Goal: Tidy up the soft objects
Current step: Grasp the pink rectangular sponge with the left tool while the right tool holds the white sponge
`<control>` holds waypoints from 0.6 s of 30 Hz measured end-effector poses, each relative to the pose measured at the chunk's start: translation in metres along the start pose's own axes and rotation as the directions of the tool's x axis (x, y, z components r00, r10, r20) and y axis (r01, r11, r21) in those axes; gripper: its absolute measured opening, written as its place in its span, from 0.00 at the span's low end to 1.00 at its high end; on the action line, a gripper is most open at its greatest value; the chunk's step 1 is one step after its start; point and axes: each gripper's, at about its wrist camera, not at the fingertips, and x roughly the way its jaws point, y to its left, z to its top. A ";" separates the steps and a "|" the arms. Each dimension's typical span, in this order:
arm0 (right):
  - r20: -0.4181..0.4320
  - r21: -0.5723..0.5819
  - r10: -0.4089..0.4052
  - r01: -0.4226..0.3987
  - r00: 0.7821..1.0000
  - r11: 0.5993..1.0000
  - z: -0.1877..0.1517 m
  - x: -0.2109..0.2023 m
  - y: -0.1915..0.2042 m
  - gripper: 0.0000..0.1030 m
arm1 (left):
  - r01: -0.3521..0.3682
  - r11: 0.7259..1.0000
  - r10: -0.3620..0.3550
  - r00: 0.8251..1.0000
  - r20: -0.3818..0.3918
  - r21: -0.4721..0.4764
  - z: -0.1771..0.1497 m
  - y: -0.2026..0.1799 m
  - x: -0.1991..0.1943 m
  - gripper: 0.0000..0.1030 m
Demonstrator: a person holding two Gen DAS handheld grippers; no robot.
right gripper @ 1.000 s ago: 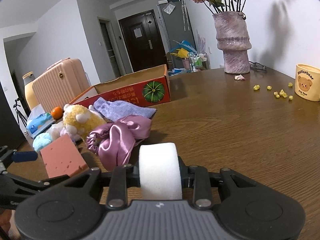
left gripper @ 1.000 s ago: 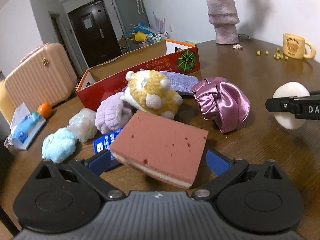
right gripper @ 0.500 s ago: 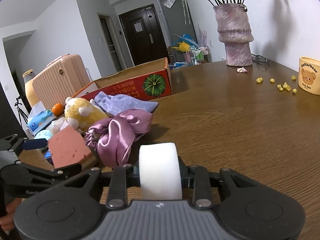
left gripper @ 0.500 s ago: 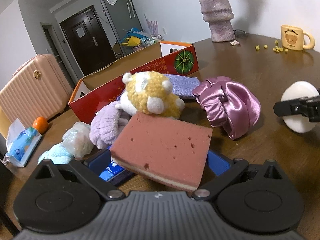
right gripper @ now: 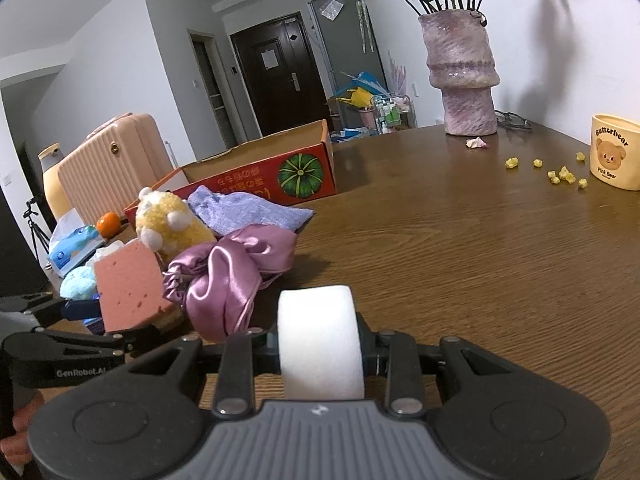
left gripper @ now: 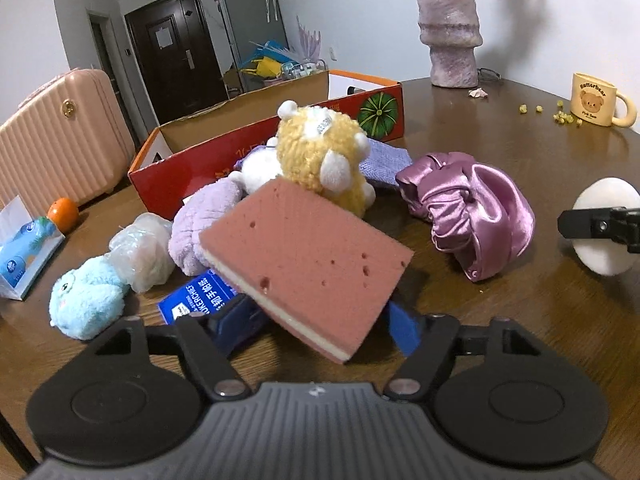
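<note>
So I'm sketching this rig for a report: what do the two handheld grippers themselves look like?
Both share one build: a matte black ribbed body, two round black side discs, silver pivot screws and angular black linkage arms. The left gripper has blue finger pads. Seen from the right wrist, its side reads "GenRobot.AI" in pale lettering. The right gripper looks identical; no cables or sleeves show.

mug (right gripper: 615, 153) — "Butterbear", "Pink Bear" | left tool (right gripper: 80, 336) arm — "GenRobot.AI" | box, blue packet: print unreadable
</note>
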 end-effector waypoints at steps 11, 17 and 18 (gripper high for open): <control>0.016 -0.009 -0.014 0.014 1.000 1.000 0.000 -0.003 0.001 0.28 | 0.023 0.999 -0.023 1.000 0.009 -0.046 -0.010 0.004 -0.016 0.53; 0.032 -0.023 -0.012 0.012 0.999 1.000 0.000 -0.005 0.003 0.28 | 0.021 0.998 -0.019 0.999 0.031 -0.063 -0.016 0.006 -0.029 0.52; 0.037 -0.025 -0.009 0.010 0.999 1.000 0.000 -0.006 0.003 0.28 | 0.019 0.998 -0.017 0.999 0.036 -0.068 -0.017 0.006 -0.031 0.52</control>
